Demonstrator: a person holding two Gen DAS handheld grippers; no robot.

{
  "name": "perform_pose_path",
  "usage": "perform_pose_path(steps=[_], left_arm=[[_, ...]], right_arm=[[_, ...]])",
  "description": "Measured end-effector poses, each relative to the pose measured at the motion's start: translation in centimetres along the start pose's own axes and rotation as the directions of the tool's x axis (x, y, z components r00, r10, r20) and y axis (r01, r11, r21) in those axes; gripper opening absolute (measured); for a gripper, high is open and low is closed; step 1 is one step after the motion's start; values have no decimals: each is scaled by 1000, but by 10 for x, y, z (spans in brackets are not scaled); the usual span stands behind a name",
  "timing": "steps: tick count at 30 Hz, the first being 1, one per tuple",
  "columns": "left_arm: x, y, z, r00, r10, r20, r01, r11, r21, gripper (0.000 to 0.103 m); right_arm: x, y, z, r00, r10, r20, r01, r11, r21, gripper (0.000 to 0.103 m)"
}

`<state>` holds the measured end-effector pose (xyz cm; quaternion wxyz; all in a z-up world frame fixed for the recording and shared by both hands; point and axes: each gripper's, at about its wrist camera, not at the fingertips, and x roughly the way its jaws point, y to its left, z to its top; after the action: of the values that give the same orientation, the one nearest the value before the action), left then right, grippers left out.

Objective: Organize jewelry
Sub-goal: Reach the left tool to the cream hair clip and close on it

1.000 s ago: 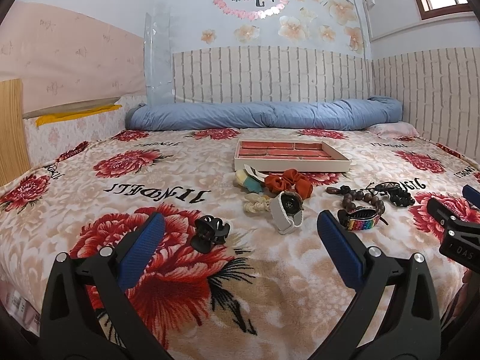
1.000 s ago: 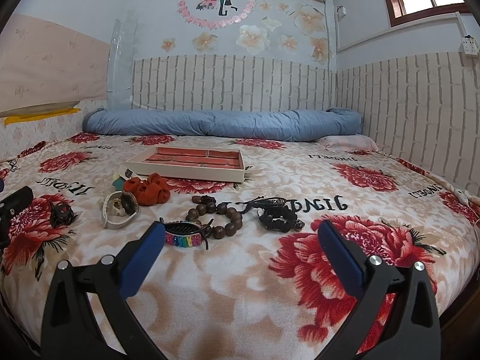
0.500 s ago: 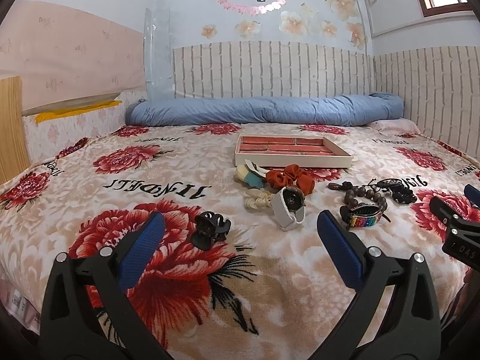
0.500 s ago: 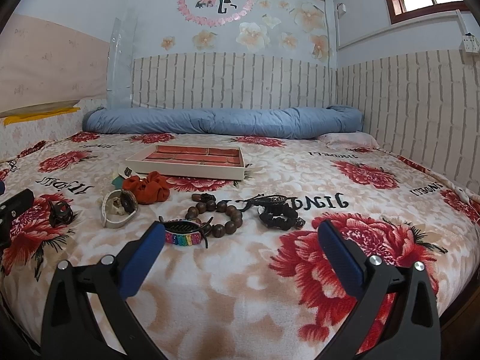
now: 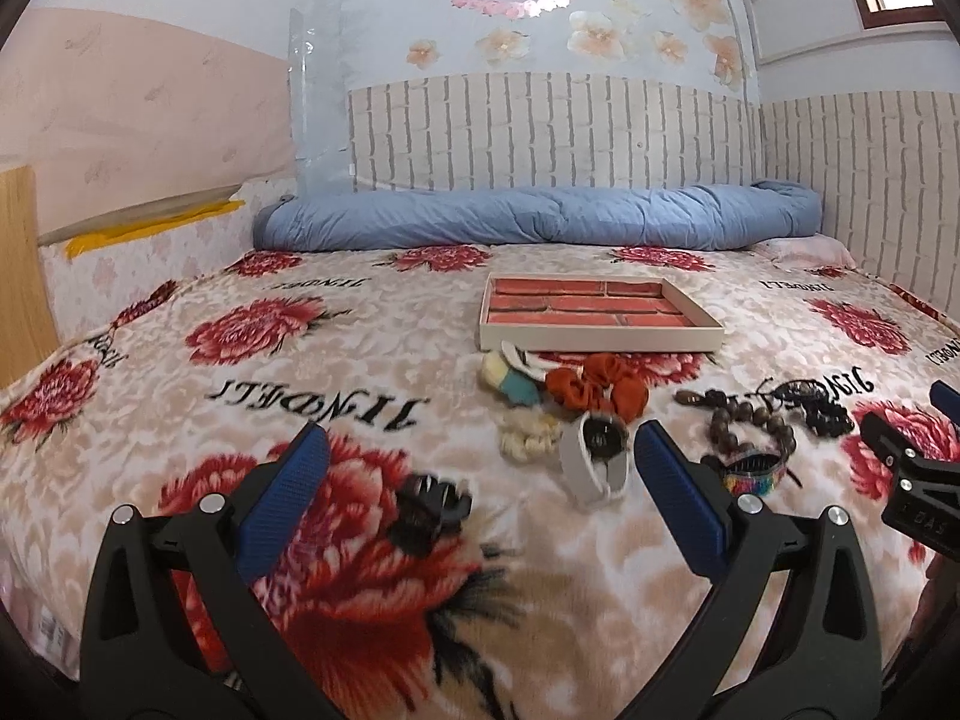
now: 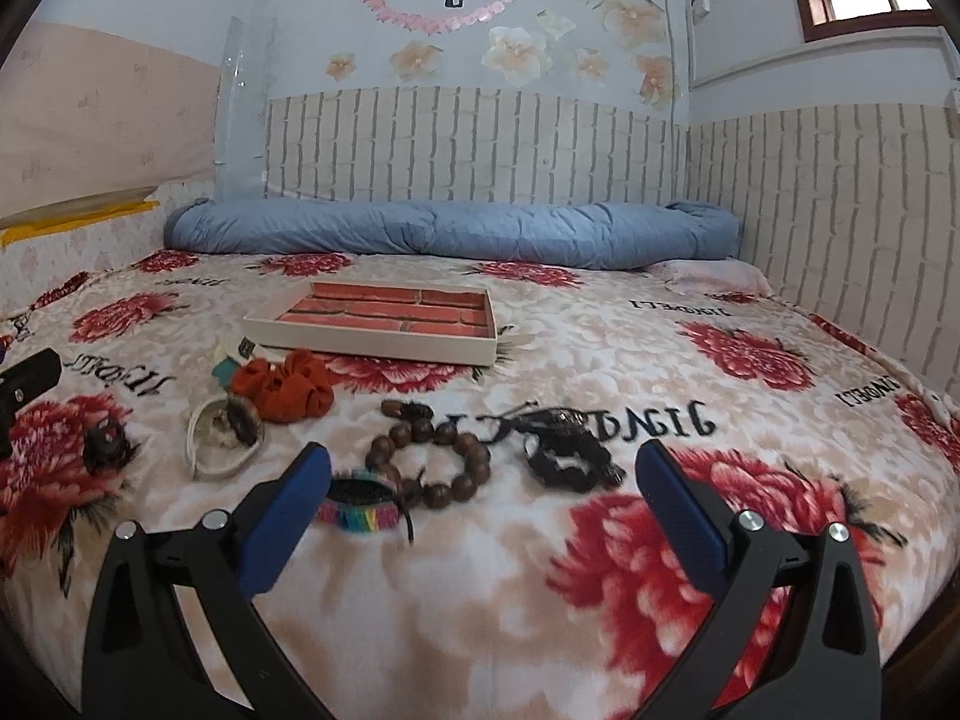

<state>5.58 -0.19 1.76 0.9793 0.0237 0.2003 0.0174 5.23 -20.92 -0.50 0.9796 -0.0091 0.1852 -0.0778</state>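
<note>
Jewelry lies scattered on a floral blanket in front of a shallow tray (image 5: 600, 345) (image 6: 372, 345) with a brick-pattern lining. A black hair claw (image 5: 429, 507) (image 6: 105, 441) sits nearest my left gripper (image 5: 477, 468), which is open and empty just above the blanket. A white-strap watch (image 5: 597, 459) (image 6: 225, 432), orange scrunchie (image 5: 600, 387) (image 6: 285, 387), wooden bead bracelet (image 5: 750, 426) (image 6: 429, 459), rainbow bracelet (image 5: 753, 474) (image 6: 360, 507) and black bracelets (image 6: 567, 450) (image 5: 810, 402) lie beyond. My right gripper (image 6: 480, 471) is open and empty, over the bead bracelet.
A rolled blue duvet (image 5: 540, 219) (image 6: 456, 231) lies along the brick-pattern wall at the back. A cream and teal hair tie (image 5: 510, 384) and a pale beaded piece (image 5: 528, 438) sit by the scrunchie. The bed's front edge is close below both grippers.
Both grippers have moved slightly forward and lower toward the jewelry; the items appear nearer. Nothing has been picked up.
</note>
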Motion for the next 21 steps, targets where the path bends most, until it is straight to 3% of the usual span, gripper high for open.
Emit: perform_pose_path(steps=[8, 18, 21], left_arm=[[56, -2, 41, 995, -52, -85, 53, 999, 8, 98], [137, 9, 72, 979, 9, -202, -4, 1000, 29, 98], [162, 9, 78, 970, -6, -242, 14, 999, 33, 98]], right_arm=[[58, 7, 34, 999, 15, -52, -16, 1000, -21, 99], [137, 6, 48, 975, 70, -211, -68, 998, 19, 99], [154, 9, 50, 969, 72, -238, -71, 997, 12, 99]])
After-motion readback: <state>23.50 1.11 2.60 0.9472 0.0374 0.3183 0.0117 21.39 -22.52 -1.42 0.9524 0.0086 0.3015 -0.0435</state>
